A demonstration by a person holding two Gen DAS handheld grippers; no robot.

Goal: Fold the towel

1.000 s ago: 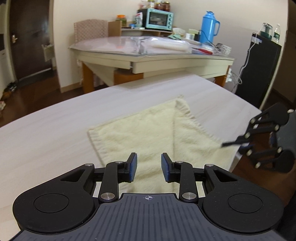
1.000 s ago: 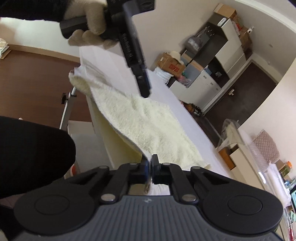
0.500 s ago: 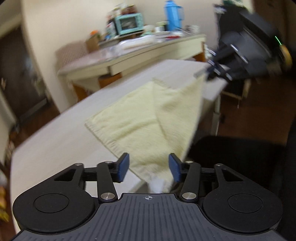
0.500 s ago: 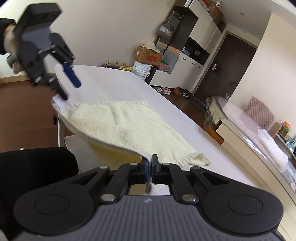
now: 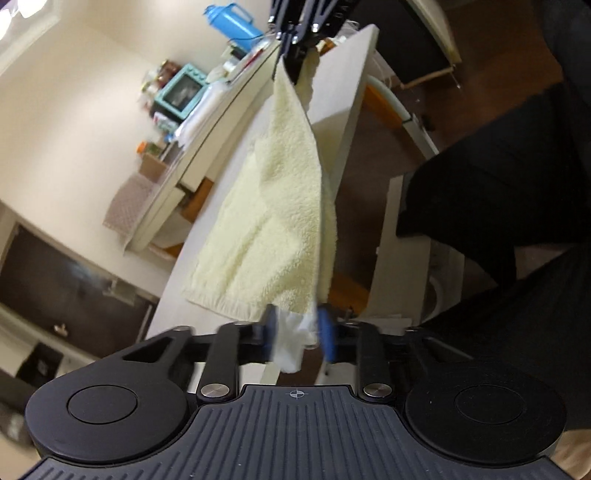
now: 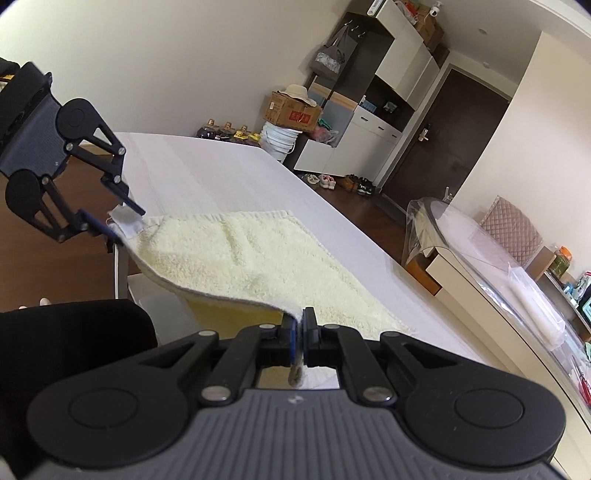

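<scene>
The towel (image 6: pixel 251 254), pale yellow and fluffy, lies along the near edge of the white desk (image 6: pixel 221 166), its near long side lifted off the top and sagging between the two tools. The right tool (image 6: pixel 299 332) is pressed together on one near corner, a little cloth poking out behind its pads. The left tool (image 5: pixel 297 332) has the other near corner with its white label between the blue pads; its jaws have just been closing, and in the right wrist view the pads already pinch that corner just off the desk's edge. The far long side rests flat on the desk.

As for progress, I judge the fold barely begun: both near corners are gripped and raised, but nothing is laid over yet. What is left is to carry the lifted side across to the far side, set it down edge to edge, let go — and perhaps fold once more.

The desk top is otherwise bare in these views. Beyond it stands a second table with a clear cover (image 6: pixel 476 243), carrying a teal toaster oven (image 5: pixel 181 88) and a blue flask (image 5: pixel 232 18). Across the dark wood floor (image 6: pixel 354 206) are white cupboards (image 6: pixel 369 122), a cardboard box (image 6: pixel 291 110), shoes and a dark door (image 6: pixel 454 136).
</scene>
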